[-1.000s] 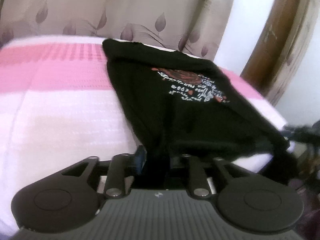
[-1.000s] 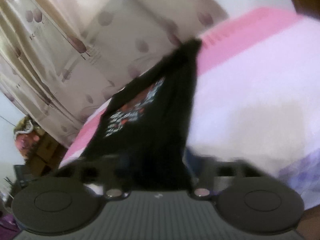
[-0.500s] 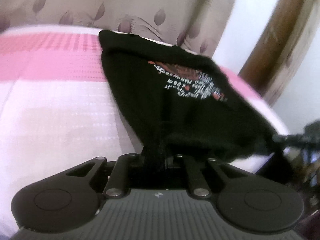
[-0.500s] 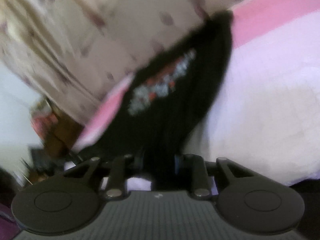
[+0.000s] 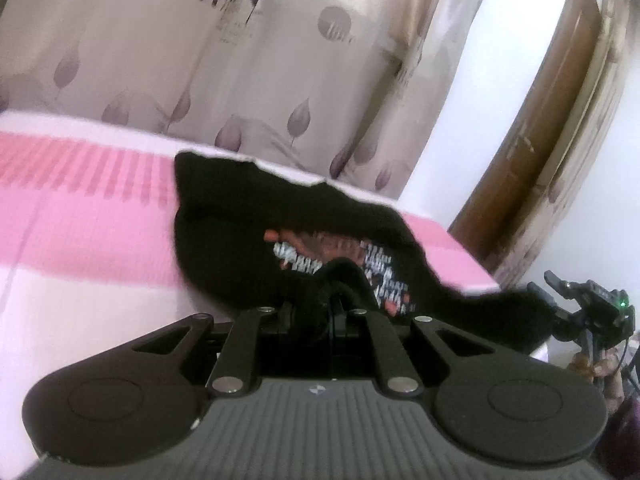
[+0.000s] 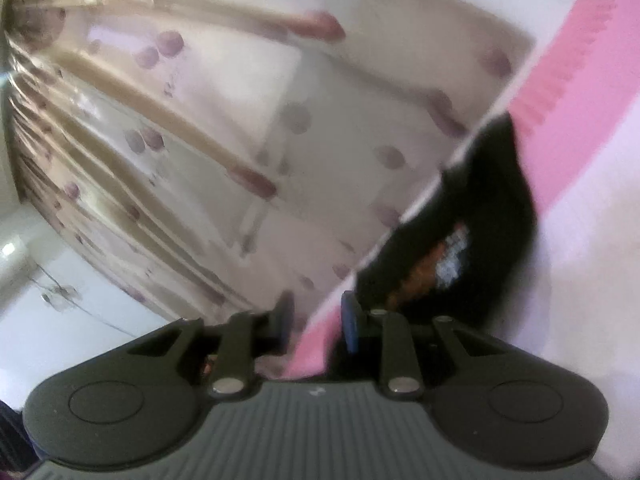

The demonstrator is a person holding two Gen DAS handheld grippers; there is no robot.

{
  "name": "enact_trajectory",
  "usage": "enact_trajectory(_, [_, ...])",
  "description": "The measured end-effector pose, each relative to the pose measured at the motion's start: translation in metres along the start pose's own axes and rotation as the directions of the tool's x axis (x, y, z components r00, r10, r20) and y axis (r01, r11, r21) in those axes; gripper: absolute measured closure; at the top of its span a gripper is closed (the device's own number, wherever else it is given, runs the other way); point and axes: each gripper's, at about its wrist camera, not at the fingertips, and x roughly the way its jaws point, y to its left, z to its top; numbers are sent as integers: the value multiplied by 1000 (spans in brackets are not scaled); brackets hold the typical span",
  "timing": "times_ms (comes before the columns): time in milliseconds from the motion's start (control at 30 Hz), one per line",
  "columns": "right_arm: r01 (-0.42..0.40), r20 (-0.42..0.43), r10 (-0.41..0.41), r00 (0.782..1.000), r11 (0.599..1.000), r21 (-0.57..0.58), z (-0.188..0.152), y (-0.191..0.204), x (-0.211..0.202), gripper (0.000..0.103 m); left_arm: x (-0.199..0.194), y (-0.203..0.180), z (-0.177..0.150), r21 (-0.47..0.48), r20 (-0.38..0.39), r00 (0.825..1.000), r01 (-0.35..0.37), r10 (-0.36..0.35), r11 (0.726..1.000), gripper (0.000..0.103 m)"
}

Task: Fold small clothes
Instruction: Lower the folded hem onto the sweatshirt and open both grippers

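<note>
Covering bed [image 5: 80, 248]: pink spread (curtain [image 5: 240, 60] behind)

The left wrist camera sits low behind its own left gripper [image 5: 316, 312], close over the near edge of the bed [image 5: 80, 240], level, facing across it toward the curtain [image 5: 240, 60] and a wooden door frame [image 5: 532, 152] at the right. The right wrist camera rides behind the right gripper [image 6: 316, 320] and is rolled steeply, so the bed's edge runs diagonally; its picture is blurred. Both views share the black shirt [image 5: 224, 208], the pink-striped bed and the leaf-print curtain. At the left view's right edge, the other gripper shows.
</note>
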Motion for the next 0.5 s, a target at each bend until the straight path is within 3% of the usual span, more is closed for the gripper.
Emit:
enact_trajectory(133, [0,37,1,999,1000,-24,26,3,14,78,13,1,22,-30,37,999,-4,5,1000,90])
enact_trajectory(233, [134,-14,-137,991,984,-117,36,7,15,75,20,1,30,-43,34,999,-1,2,999,90])
enact_trajectory(267, [130,-56,-137,989,986,-102,36,3,12,69,20,0,29,-34,32,999,3,-2,999,90])
enact_trajectory(300, [176,-78,-185,980,978,-114,31,0,6,41,18,-1,27,-23,30,1000,5,-4,1000,90])
enact_trajectory(367, [297,-119,-322,939,936,-188,16,0,-3,4,14,1,19,-21,23,1000,3,-3,1000,90])
enact_trajectory(500, [385,-198,-440,876,884,-264,-25,-6,-17,3,7,9,7,-57,12,1000,9,-8,998,90])
